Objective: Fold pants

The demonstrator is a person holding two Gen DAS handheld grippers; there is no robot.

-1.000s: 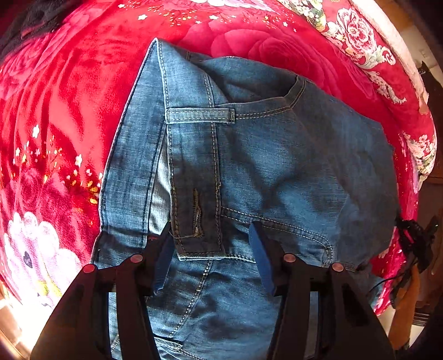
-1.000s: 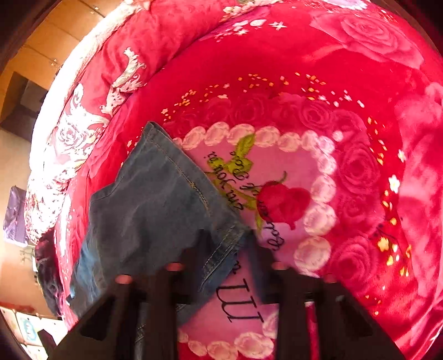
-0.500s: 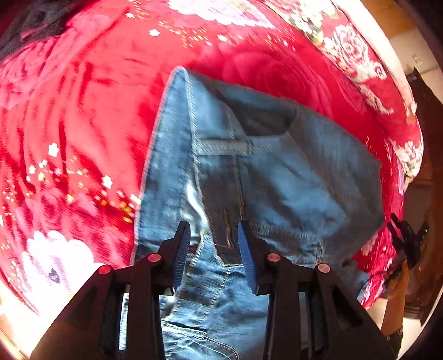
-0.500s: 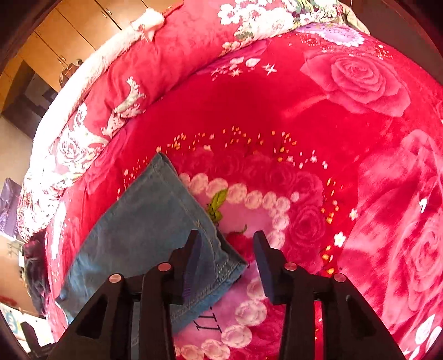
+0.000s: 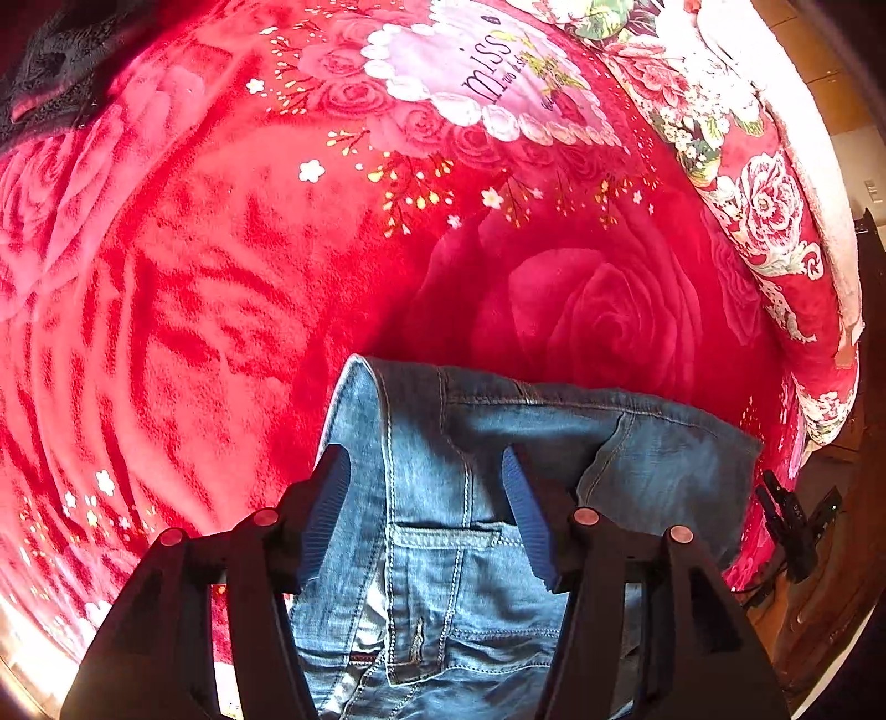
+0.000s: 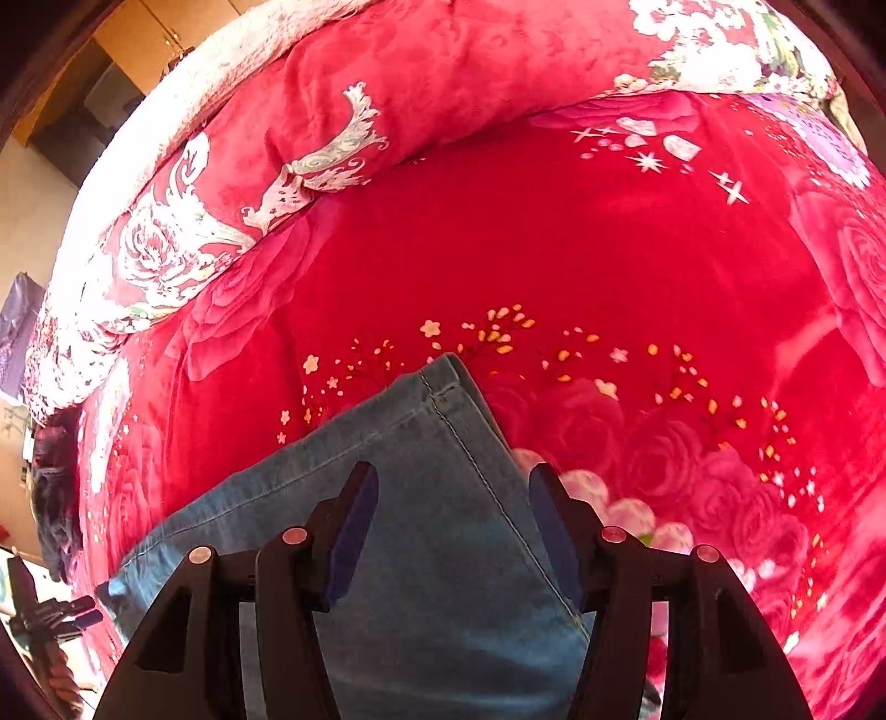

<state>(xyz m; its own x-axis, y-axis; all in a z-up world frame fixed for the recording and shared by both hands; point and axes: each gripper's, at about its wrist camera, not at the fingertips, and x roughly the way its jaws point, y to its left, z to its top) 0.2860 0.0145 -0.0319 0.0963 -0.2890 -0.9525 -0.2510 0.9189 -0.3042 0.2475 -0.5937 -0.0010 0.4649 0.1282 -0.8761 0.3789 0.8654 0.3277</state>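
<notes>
Blue denim pants (image 5: 443, 559) lie folded on the red rose blanket (image 5: 221, 277), with the waistband, a belt loop and a pocket seam showing. My left gripper (image 5: 421, 454) hangs over the waistband end, its jaws opening; denim shows between the blue pads (image 5: 326, 509), which do not press on it. In the right wrist view the leg end of the pants (image 6: 432, 554) lies flat, its hem corner (image 6: 448, 382) pointing away. My right gripper (image 6: 453, 469) is above it with its jaws opening and nothing pinched.
The blanket's thick floral border (image 6: 232, 183) rolls up along the bed's edge. A dark garment (image 5: 50, 66) lies at the far left corner. A black clamp (image 5: 792, 526) and wooden furniture (image 5: 830, 609) stand beyond the right edge. Wooden cupboards (image 6: 149, 33) are behind the bed.
My right gripper let go of the hem corner and opened. My left gripper closed a little, then widened. Both drew back, so the pants sit lower in both views.
</notes>
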